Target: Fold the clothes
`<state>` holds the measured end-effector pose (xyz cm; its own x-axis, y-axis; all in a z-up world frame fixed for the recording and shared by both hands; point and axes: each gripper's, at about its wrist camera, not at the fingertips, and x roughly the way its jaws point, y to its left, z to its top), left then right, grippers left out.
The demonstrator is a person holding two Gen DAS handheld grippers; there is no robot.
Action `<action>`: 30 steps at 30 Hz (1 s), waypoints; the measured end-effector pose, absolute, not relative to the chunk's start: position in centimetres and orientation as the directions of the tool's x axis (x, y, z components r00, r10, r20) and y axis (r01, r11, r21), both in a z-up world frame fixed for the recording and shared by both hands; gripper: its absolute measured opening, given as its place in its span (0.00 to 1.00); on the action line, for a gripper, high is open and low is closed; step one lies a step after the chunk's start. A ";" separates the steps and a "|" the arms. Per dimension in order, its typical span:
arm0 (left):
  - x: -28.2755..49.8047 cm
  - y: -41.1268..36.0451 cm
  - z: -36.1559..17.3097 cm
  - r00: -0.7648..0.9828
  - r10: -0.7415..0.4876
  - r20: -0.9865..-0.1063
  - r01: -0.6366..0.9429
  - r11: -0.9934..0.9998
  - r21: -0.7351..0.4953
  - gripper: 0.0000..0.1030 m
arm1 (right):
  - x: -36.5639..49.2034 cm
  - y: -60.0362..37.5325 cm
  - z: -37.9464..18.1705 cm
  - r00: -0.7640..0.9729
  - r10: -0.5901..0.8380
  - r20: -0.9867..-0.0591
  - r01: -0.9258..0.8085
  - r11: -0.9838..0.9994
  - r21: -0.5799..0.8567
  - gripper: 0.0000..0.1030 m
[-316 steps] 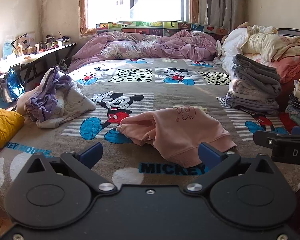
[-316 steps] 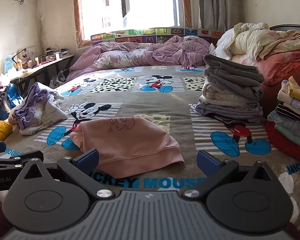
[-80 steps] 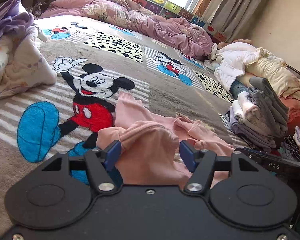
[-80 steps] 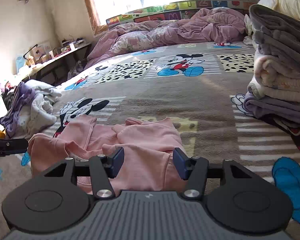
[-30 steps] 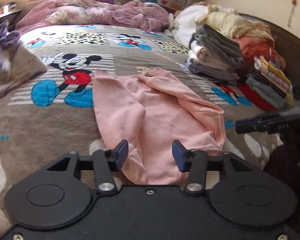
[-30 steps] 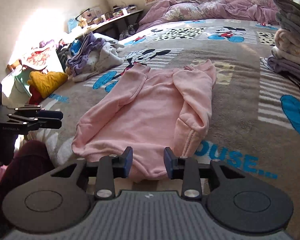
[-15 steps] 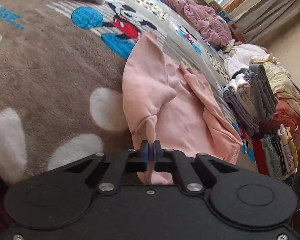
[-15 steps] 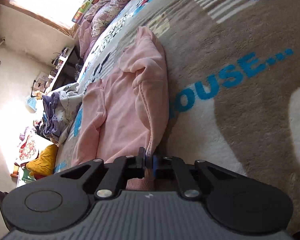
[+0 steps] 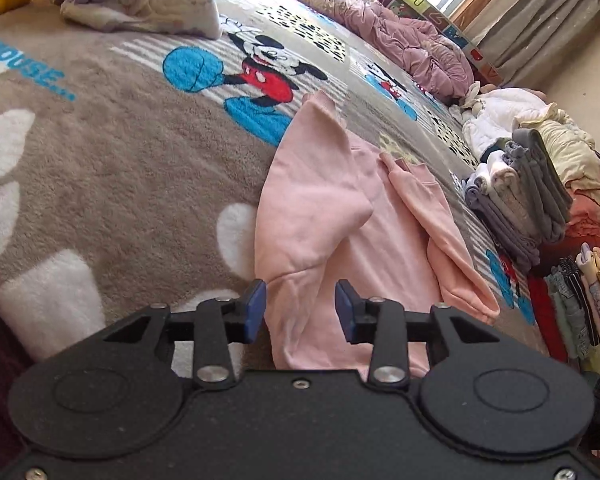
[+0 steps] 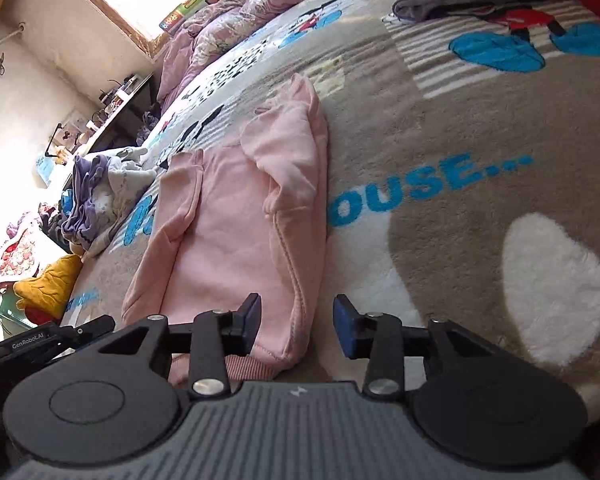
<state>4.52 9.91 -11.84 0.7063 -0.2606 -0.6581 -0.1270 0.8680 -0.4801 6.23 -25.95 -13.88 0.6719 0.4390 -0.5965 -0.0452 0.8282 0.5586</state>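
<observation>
Left gripper (image 9: 300, 312): jaws spread, pink sweatshirt (image 9: 340, 232) hem between them.
Right gripper (image 10: 296, 326): jaws spread over sweatshirt's hem corner.

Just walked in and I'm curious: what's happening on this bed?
A person is folding laundry with a handheld gripper in each hand. A pink sweatshirt lies flat on the cartoon blanket, sleeves folded in. The left gripper and right gripper sit at its near hem, jaws open, gripping nothing. Folded stacks wait alongside.

Black grippers, blue-padded jaws, silver screws
</observation>
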 end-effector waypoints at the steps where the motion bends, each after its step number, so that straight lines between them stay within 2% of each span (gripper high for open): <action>1: 4.7 9.7 -11.5 0.717 -0.252 -0.650 -0.112 0.879 -0.464 0.37 | 6.2 -25.9 -13.3 0.689 0.424 -0.588 -0.055 0.839 0.541 0.40; 4: 6.4 9.6 -10.9 0.732 -0.253 -0.633 -0.070 0.895 -0.440 0.41 | 6.7 -25.8 -12.3 0.770 0.379 -0.514 -0.119 0.876 0.467 0.40; 7: 9.0 10.1 -10.5 0.745 -0.249 -0.619 -0.045 0.907 -0.419 0.41 | 8.1 -26.5 -12.8 0.829 0.360 -0.427 -0.152 0.882 0.446 0.50; 13: 15.9 11.2 -10.9 0.734 -0.259 -0.628 -0.031 0.911 -0.411 0.41 | 9.5 -27.4 -16.7 0.801 0.406 -0.439 -0.157 0.851 0.501 0.54; 16: 19.7 11.7 -11.2 0.718 -0.263 -0.645 -0.033 0.912 -0.409 0.41 | 9.9 -27.4 -17.9 0.789 0.427 -0.441 -0.149 0.830 0.537 0.63; 20: 24.3 11.5 -11.6 0.687 -0.280 -0.671 -0.019 0.916 -0.401 0.41 | 10.0 -26.5 -18.1 0.782 0.432 -0.450 -0.176 0.845 0.505 0.73; 25: 27.9 10.3 -12.4 0.657 -0.259 -0.708 -0.009 0.937 -0.350 0.39 | 10.1 -25.4 -18.2 0.758 0.462 -0.461 -0.229 0.850 0.475 0.96; 29: 28.7 9.3 -12.2 0.656 -0.248 -0.713 0.020 0.950 -0.312 0.06 | 10.1 -25.0 -18.0 0.743 0.472 -0.475 -0.251 0.854 0.456 1.00; 30: 28.4 9.1 -11.8 0.667 -0.243 -0.704 0.028 0.953 -0.302 0.06 | 10.1 -25.2 -18.0 0.742 0.478 -0.471 -0.249 0.848 0.468 1.00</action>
<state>28.43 9.11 -11.77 0.6673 -0.2427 -0.7042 0.0276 0.9528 -0.3023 10.15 -25.15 -18.05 0.7415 0.4776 -0.4712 -0.2488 0.8480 0.4680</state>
